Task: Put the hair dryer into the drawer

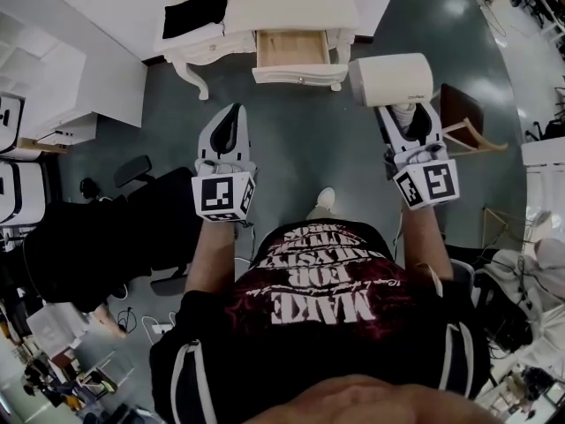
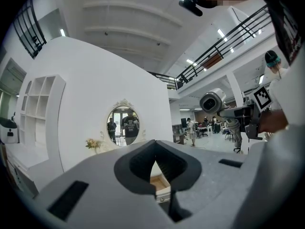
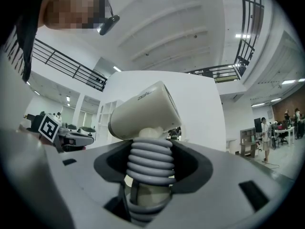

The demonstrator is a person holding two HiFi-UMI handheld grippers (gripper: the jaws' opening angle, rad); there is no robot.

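The white hair dryer is held up in the air, its barrel lying sideways. My right gripper is shut on its handle, which has a grey coiled cord wound round it. In the right gripper view the dryer's barrel stands just above the jaws. The open wooden drawer juts from the white dressing table, ahead of and between both grippers. My left gripper is shut on nothing and points at the drawer. In the left gripper view the dryer shows at the right.
A black cloth lies on the table's left part. An oval mirror hangs above the table. A white shelf unit stands at the left, a black office chair beside me, and a wooden stool at the right.
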